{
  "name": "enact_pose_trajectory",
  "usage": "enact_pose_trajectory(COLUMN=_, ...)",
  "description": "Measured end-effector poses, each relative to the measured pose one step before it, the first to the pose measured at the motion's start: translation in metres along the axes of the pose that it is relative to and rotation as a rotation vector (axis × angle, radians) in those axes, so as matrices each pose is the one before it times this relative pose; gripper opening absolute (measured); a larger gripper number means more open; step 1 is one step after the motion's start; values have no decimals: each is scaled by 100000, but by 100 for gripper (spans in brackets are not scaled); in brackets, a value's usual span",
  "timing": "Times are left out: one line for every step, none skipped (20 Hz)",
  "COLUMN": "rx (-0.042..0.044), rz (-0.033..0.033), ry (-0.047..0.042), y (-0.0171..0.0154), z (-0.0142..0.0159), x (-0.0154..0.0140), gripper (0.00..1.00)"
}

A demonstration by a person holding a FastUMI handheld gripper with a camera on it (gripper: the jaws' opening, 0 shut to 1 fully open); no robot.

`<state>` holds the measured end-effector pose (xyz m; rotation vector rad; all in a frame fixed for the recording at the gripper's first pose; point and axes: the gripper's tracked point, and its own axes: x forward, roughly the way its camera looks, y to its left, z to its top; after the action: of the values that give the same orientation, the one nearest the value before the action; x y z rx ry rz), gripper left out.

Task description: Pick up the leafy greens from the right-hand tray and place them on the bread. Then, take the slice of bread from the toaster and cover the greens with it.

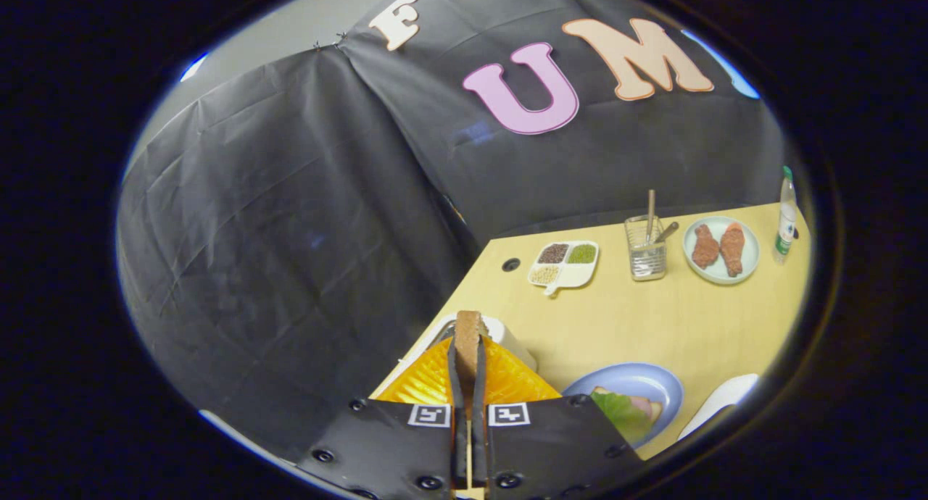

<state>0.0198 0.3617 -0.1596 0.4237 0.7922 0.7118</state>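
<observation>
Hand-held gripper (pixel 468 373) nearly closed — fingers clamping an upright bread slice (pixel 467 335), toaster (pixel 507 339) just beyond, greens (pixel 618 407) on blue plate (pixel 656 382)

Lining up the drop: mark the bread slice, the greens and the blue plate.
Bread slice (pixel 467 333): gripper view, brown edge, shut tongs (pixel 469 362) pinching it.
Greens (pixel 616 407): gripper view, leaf middle.
Blue plate (pixel 652 379): gripper view, bare rim.
</observation>
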Motion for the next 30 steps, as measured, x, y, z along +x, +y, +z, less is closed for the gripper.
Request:
enact_pose_trajectory(rx=589, rz=-581, ry=184, y=-538, z=-339, x=-135, gripper=5)
enact_pose_trajectory(rx=399, rz=-1285, ry=87, y=-815, z=-419, x=-92, gripper=5)
enact_pose_trajectory(rx=62, rz=-1457, ry=73, y=-768, z=-243, x=-141, gripper=5)
enact_pose_trajectory(rx=365, rz=-895, ry=108, y=-735, z=-327, x=-137, gripper=5)
enact_pose_trajectory(rx=603, rz=-804, ry=-53, y=-565, z=-171, x=-91, gripper=5)
enact_pose_trajectory(rx=694, rz=-618, ry=88, y=-677, z=-443, x=-18, gripper=5)
enact_pose_trajectory(rx=1045, rz=-691, ry=131, y=-686, z=-351, x=102, gripper=5)
enact_pose_trajectory(rx=1080, rz=-789, ry=62, y=-727, z=-255, x=74, gripper=5)
enact_pose_trajectory(rx=837, rz=-1042, ry=200, y=-798, z=-337, x=107, gripper=5)
enact_pose_trajectory(rx=730, rz=-1153, ry=456, y=-860, z=-376, x=36, gripper=5)
enact_pose_trajectory(rx=872, rz=-899, ry=452, y=-655, z=-423, x=105, gripper=5)
enact_pose_trajectory(rx=847, rz=-656, ry=660, y=-634, z=-372, x=-92, gripper=5)
enact_pose_trajectory(rx=736, rz=-716, ry=316, y=-518, z=-400, x=187, gripper=5)
enact_pose_trajectory(rx=823, rz=-727, ry=580, y=-457, z=-332, x=-207, gripper=5)
enact_pose_trajectory(rx=902, rz=-574, ry=387, y=-516, z=-280, x=90, gripper=5)
enact_pose_trajectory(rx=952, rz=-614, ry=155, y=-600, z=-315, x=223, gripper=5)
enact_pose_trajectory(rx=1239, rz=-539, ry=332, y=-579, z=-231, x=180, gripper=5)
enact_pose_trajectory(rx=1442, rz=-386, ry=350, y=-370, z=-271, x=-13, gripper=5)
enact_pose_trajectory(rx=1311, rz=-506, ry=237, y=-461, z=-203, x=72, gripper=5)
enact_pose_trajectory(rx=970, rz=-411, ry=582, y=-584, z=-399, x=252, gripper=5)
enact_pose_trajectory(rx=907, rz=-752, ry=553, y=-557, z=-276, x=89, gripper=5)
enact_pose_trajectory(rx=768, rz=-890, ry=514, y=-576, z=-312, x=56, gripper=5)
enact_pose_trajectory(rx=860, rz=-623, ry=410, y=-492, z=-322, x=-107, gripper=5)
enact_pose_trajectory(rx=834, rz=-615, ry=-22, y=-385, z=-193, x=-29, gripper=5)
enact_pose_trajectory(rx=916, rz=-603, ry=22, y=-538, z=-150, x=72, gripper=5)
enact_pose_trajectory(rx=951, rz=-942, ry=-69, y=-568, z=-136, x=-30, gripper=5)
enact_pose_trajectory(rx=1013, rz=-1077, ry=-91, y=-569, z=-84, x=-47, gripper=5)
enact_pose_trajectory(rx=1033, rz=-910, ry=225, y=-582, z=-75, x=-33, gripper=5)
enact_pose_trajectory(rx=1000, rz=-917, ry=8, y=-510, z=-127, x=44, gripper=8)
enact_pose_trajectory(rx=837, rz=-1086, ry=-7, y=-606, z=-72, x=-69, gripper=8)
